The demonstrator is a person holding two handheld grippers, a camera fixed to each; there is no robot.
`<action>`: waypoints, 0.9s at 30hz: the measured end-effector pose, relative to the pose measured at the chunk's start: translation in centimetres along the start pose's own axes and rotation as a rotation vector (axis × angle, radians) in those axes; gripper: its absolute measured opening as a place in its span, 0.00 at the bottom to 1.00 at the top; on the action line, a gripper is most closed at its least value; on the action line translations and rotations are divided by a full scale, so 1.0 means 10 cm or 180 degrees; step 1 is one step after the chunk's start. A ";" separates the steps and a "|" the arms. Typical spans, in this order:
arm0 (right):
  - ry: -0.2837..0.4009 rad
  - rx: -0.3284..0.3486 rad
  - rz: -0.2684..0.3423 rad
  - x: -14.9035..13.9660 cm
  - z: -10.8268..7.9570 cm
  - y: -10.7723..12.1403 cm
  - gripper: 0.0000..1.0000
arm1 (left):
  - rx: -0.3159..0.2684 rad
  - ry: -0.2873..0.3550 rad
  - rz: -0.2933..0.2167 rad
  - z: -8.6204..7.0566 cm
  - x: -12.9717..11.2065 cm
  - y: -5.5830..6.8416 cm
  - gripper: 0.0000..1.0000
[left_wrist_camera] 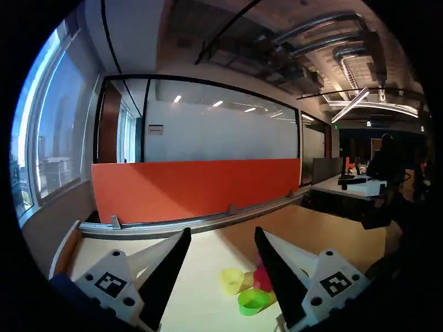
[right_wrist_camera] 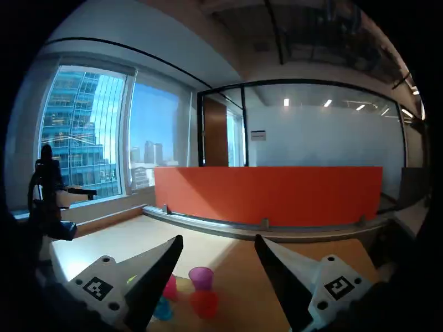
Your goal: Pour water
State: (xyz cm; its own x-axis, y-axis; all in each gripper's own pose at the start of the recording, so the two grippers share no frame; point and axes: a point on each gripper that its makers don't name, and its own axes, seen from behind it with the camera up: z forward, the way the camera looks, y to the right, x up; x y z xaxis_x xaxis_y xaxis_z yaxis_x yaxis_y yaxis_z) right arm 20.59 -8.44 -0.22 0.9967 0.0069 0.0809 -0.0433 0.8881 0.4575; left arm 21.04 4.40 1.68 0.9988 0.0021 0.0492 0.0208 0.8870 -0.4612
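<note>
Several small plastic cups stand in a cluster on the wooden table (left_wrist_camera: 332, 232). In the left gripper view a yellow cup (left_wrist_camera: 232, 279) and a green cup (left_wrist_camera: 252, 302) sit between the fingers, and a pink cup (left_wrist_camera: 262, 278) is partly hidden behind one finger. My left gripper (left_wrist_camera: 222, 231) hangs open above them, holding nothing. The right gripper view has a purple cup (right_wrist_camera: 201, 276), a red cup (right_wrist_camera: 204, 303), a pink cup (right_wrist_camera: 171, 288) and a blue cup (right_wrist_camera: 163, 310) low between the fingers. My right gripper (right_wrist_camera: 219, 239) is open too and grips nothing.
An orange partition (left_wrist_camera: 194, 188) with a metal rail runs along the table's far edge, with glass walls behind it. Large windows (right_wrist_camera: 83, 138) lie to one side. A dark stand-like object (right_wrist_camera: 49, 193) rises at the table's left end. More desks (left_wrist_camera: 354, 185) stand farther back.
</note>
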 end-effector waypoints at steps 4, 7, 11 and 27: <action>0.0017 0.0145 0.0026 0.05 -0.02 -0.10 1.00 | -0.0146 0.0038 0.0006 -0.02 0.07 0.10 0.84; 0.0010 0.0223 0.0004 0.06 -0.04 -0.17 1.00 | -0.0226 0.0017 0.0031 -0.04 0.06 0.15 0.85; -0.0034 0.0303 -0.0066 0.05 -0.06 -0.24 1.00 | -0.0288 -0.0030 0.0084 -0.07 0.04 0.19 0.84; -0.0239 0.0669 -0.0083 -0.08 -0.11 -0.48 1.00 | -0.0587 -0.0245 0.0126 -0.14 -0.15 0.31 0.85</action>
State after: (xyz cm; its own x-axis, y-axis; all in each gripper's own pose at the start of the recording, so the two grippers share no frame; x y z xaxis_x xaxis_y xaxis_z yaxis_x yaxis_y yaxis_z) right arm 20.06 -12.18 -3.44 0.9901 -0.0560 0.1286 -0.0387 0.7723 0.6341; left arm 19.62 6.53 -1.06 0.9928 0.0769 0.0920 -0.0036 0.7860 -0.6182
